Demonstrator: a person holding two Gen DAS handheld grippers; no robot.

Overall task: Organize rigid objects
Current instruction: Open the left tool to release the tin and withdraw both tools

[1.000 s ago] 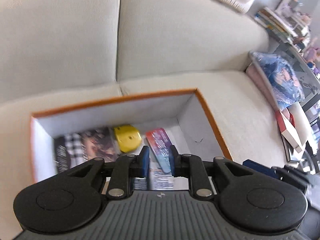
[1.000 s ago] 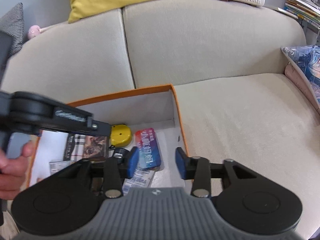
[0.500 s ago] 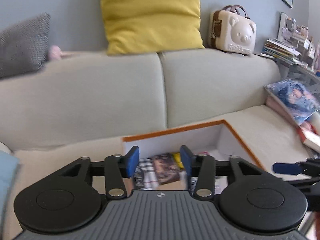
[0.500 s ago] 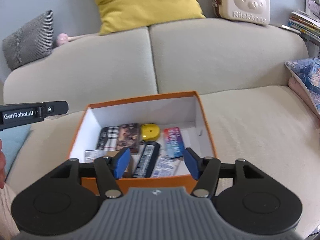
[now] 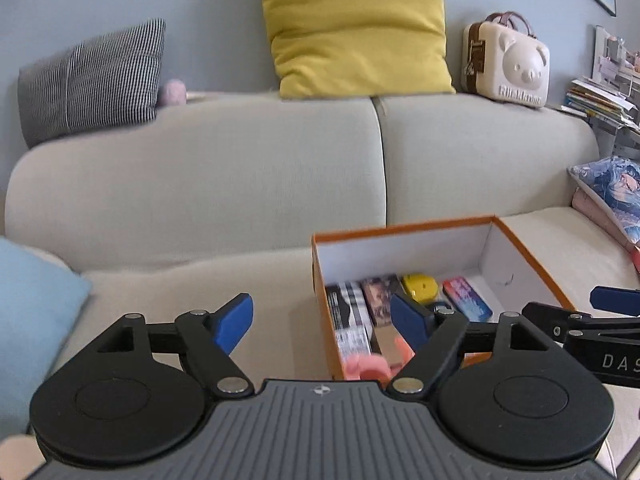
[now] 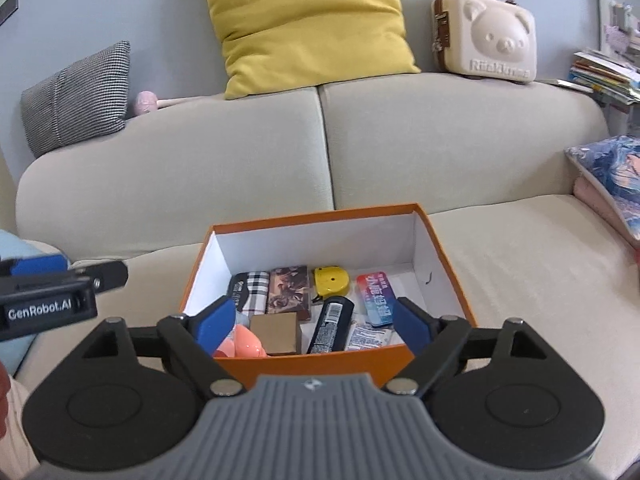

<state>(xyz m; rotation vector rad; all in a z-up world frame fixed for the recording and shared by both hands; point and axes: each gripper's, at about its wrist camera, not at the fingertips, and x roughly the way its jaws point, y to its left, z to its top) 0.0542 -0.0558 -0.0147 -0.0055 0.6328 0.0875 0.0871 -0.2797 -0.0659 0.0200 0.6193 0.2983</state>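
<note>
An orange box (image 6: 440, 240) with white inner walls sits on the beige sofa seat; the left wrist view shows the orange box (image 5: 532, 248) to the right. Inside lie a yellow tape measure (image 6: 330, 280), a red-and-blue tin (image 6: 374, 299), a black tube (image 6: 331, 324), a plaid case (image 6: 252, 290), a brown card box (image 6: 276, 333) and a pink object (image 6: 244, 344). My right gripper (image 6: 316, 326) hangs over the box's near wall, jaws opening wide, nothing between them. My left gripper (image 5: 322, 322) is left of the box over the seat, jaws opening, holding nothing.
Along the sofa back sit a yellow cushion (image 6: 308, 24), a checked grey cushion (image 6: 76, 96) and a cream bear-faced case (image 6: 486, 34). A blue patterned pillow (image 6: 612, 176) lies at the right end, a light-blue cushion (image 5: 32, 320) at the left. Books (image 6: 600, 72) are stacked far right.
Both grippers have pulled back and up out of the box and their jaws have spread wide. The left one has also swung to the left, off the box.
</note>
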